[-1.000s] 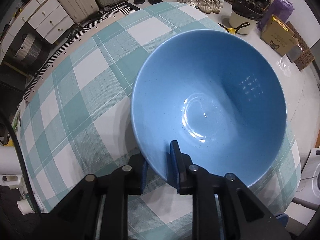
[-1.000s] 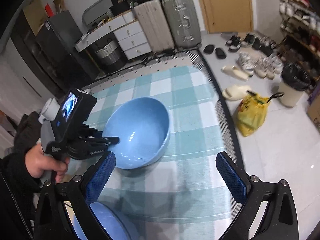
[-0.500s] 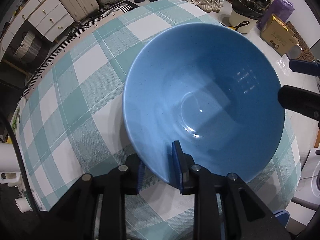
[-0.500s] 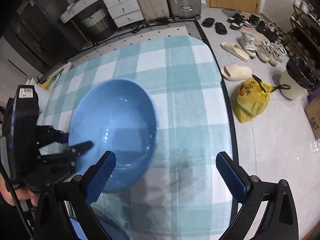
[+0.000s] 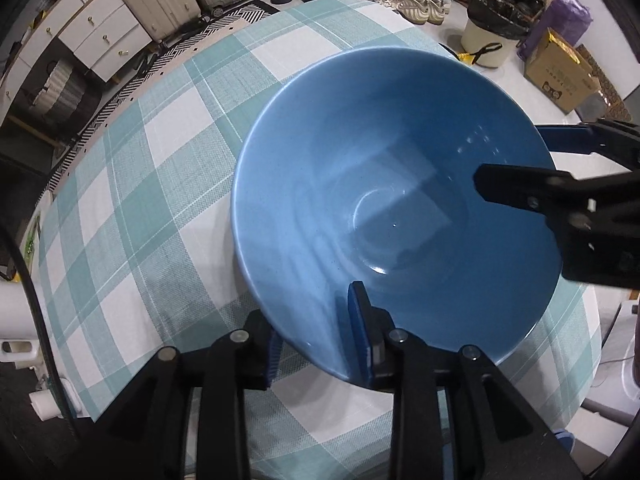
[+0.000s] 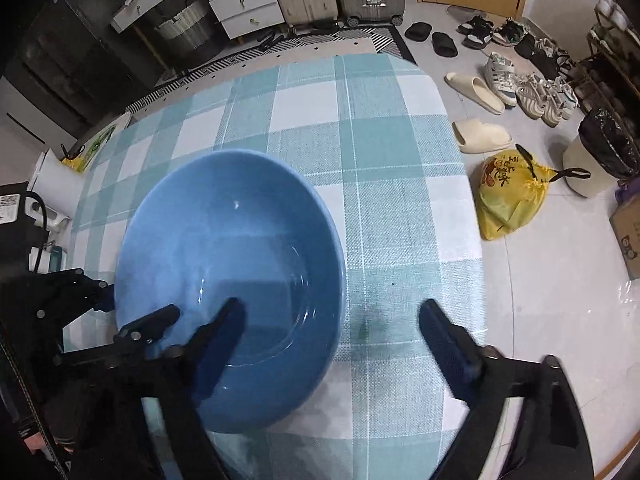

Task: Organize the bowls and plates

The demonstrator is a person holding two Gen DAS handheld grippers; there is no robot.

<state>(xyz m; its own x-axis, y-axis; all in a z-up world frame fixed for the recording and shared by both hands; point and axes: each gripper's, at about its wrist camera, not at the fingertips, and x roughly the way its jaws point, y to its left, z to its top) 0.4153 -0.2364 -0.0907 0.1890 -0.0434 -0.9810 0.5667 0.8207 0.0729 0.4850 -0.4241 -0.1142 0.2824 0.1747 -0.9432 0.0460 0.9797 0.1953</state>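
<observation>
The left tool (image 5: 316, 334) pinches the near rim of the blue bowl (image 5: 384, 200), one finger inside it and one outside, over the teal-checked surface (image 5: 132, 184). The right tool (image 6: 332, 336) is spread wide, straddling the bowl's opposite rim, not touching it.

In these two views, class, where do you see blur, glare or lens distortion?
Left wrist view: small glints inside the glossy blue ceramic bowl; fisheye bends the teal checked tablecloth. Right wrist view: the right tool looks motion-smeared; corners go dark.
</observation>
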